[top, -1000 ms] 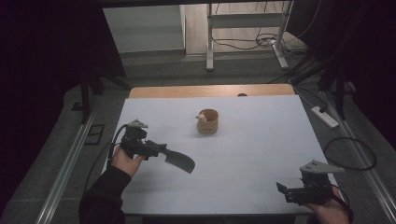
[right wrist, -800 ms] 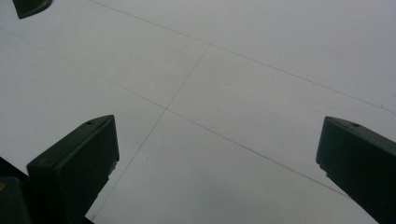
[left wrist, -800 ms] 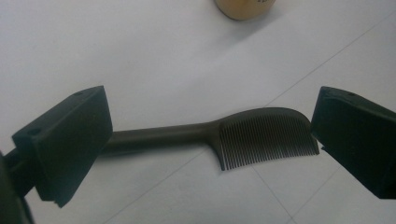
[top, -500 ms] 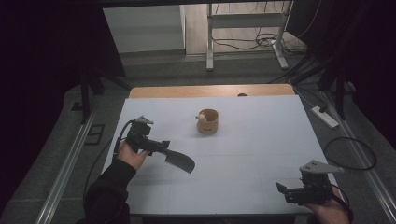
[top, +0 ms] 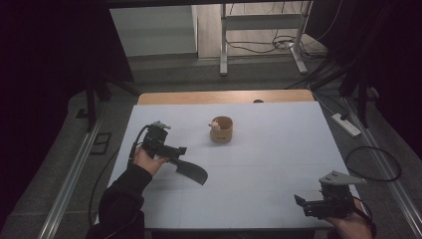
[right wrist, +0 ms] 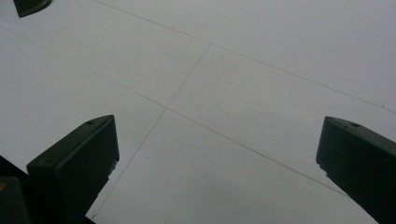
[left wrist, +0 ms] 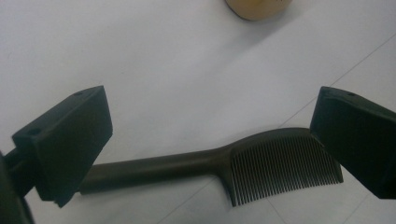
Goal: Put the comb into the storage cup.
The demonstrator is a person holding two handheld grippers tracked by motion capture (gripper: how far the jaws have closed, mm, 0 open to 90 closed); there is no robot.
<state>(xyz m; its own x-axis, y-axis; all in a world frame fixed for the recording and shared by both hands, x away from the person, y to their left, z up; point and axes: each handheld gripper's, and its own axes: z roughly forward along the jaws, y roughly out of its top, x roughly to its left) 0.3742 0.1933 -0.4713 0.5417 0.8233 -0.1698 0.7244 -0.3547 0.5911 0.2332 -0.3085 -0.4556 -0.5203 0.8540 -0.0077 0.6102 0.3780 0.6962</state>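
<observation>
L gripper (left wrist: pixel 205 149) jaws wide apart, over comb (left wrist: pixel 219 165) lying flat on table (top: pixel 268 149), near wooden cup (top: pixel 221 130). Comb prob. light, stiff, slick; grab handle, not teeth. R gripper (top: pixel 309 206) open, idle.

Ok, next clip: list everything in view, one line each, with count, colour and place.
Comb: one, dark, lying on the table between the left tool's open jaws.
Cup: one, tan, upright mid-table, with something pale inside, unclear what.
Table: one, white top, with a wooden edge at the far side.
Power strip: one, white, on the floor right of the table.
Left tool: one, black, open, at the comb's handle.
Right tool: one, black, open, near the table's front right corner.
</observation>
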